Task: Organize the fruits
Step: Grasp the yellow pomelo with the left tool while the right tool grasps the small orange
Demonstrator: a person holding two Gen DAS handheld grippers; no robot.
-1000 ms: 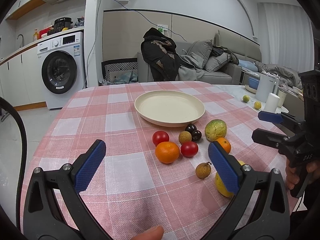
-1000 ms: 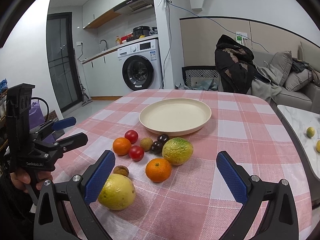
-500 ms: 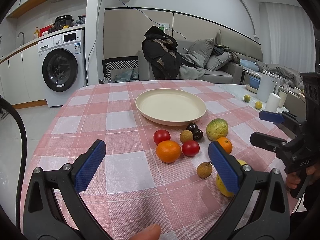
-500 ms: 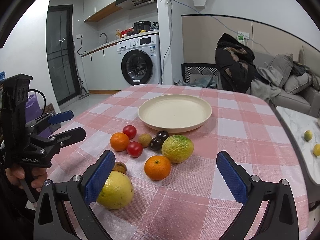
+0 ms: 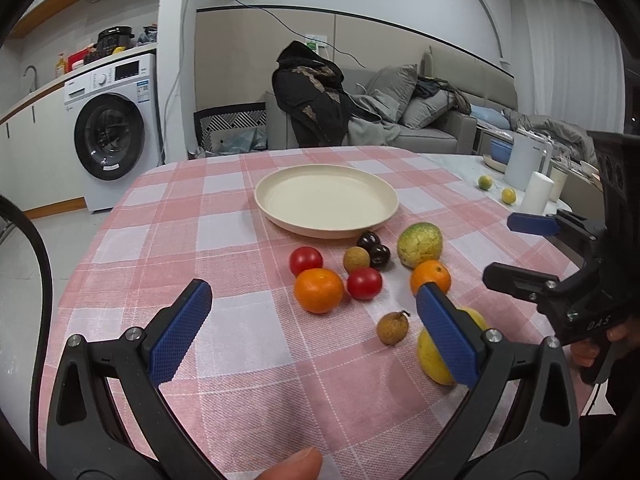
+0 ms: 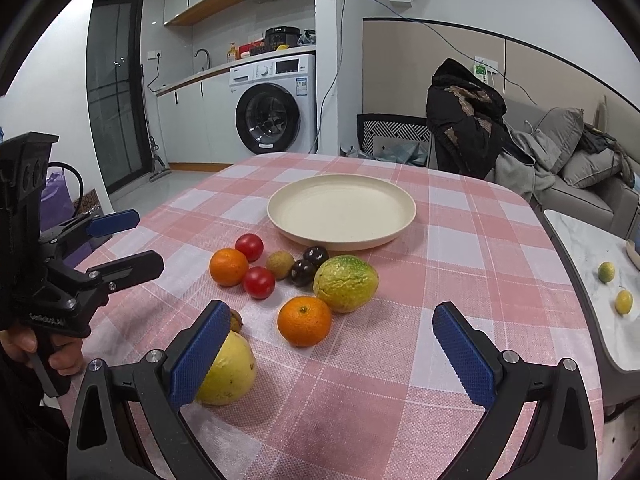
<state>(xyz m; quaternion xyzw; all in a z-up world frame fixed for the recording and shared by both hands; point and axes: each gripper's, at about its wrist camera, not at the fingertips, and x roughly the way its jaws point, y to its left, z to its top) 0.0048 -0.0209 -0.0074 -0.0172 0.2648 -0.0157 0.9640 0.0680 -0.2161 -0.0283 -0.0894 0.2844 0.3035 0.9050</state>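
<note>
An empty cream plate [image 5: 280,208] [image 6: 280,220] sits mid-table on the pink checked cloth. In front of it lie two red tomatoes [image 5: 305,260] [image 6: 259,282], two oranges [image 5: 319,290] [image 6: 304,321], two dark plums [image 5: 374,250] [image 6: 308,266], two brown longans [image 5: 393,327] [image 6: 280,265], a green-yellow fruit [image 5: 420,245] [image 6: 345,283] and a large yellow fruit [image 5: 434,356] [image 6: 230,372]. My left gripper [image 5: 316,332] is open, hovering near the front edge. My right gripper [image 6: 334,352] is open above the table, its left finger in front of the yellow fruit.
The right gripper appears at the right edge of the left wrist view [image 5: 520,248], and the left gripper at the left of the right wrist view [image 6: 120,240]. A side table [image 6: 588,264] with two small citrus fruits stands right. A washing machine and sofa lie behind.
Both grippers have risen and tilted slightly, so the table and fruits sit a little lower in view. No fruit has moved. Both stay open.
</note>
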